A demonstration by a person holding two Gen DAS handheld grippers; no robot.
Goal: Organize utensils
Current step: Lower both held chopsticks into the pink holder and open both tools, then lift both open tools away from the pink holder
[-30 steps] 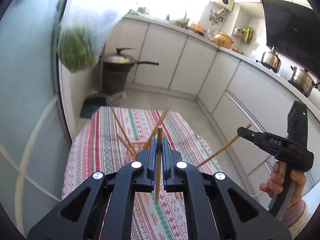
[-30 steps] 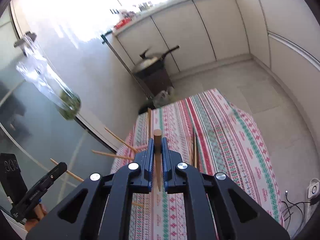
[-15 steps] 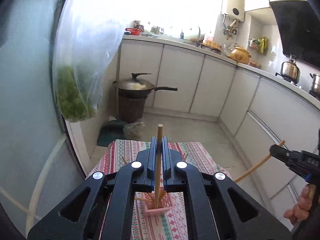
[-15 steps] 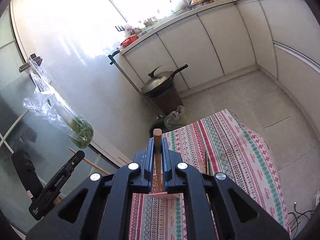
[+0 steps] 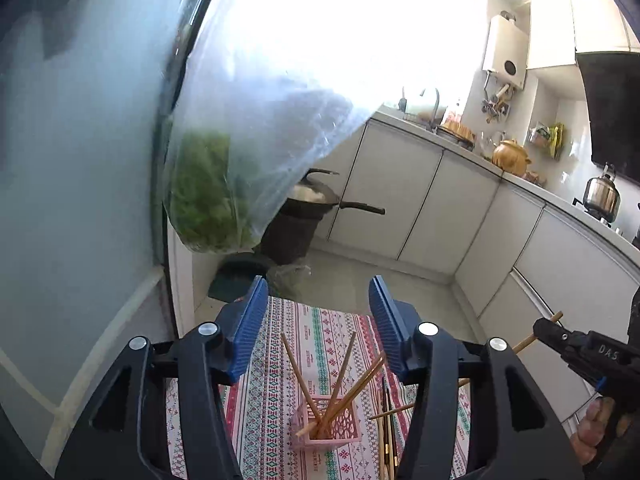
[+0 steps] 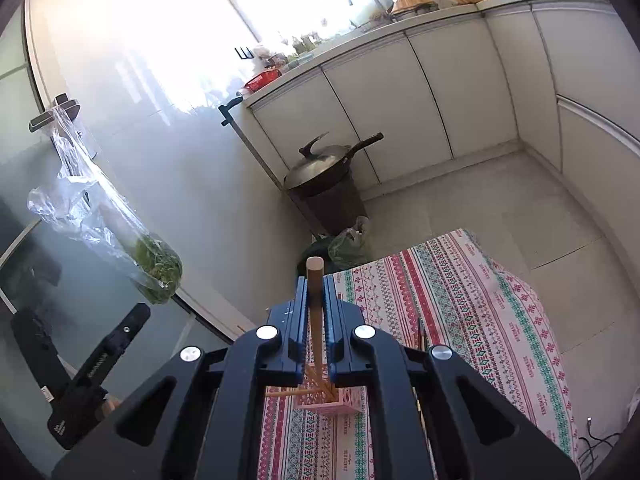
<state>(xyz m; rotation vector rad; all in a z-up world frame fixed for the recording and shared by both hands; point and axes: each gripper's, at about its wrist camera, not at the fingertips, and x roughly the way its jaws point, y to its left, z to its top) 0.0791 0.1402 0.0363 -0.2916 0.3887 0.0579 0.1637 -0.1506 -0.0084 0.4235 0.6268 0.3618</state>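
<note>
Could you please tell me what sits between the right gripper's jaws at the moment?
A wooden chopstick, clamped upright between the shut jaws of the right gripper, with the pink holder below; the right wrist view shows it.

The white letters "DAS" are printed on the black body of the right tool [image 5: 550, 330], seen at the right edge of the left wrist view. Small repeated lettering runs along stripes of the patterned tablecloth [image 6: 472, 296] on the counter, too small to read. No other text is legible.
</note>
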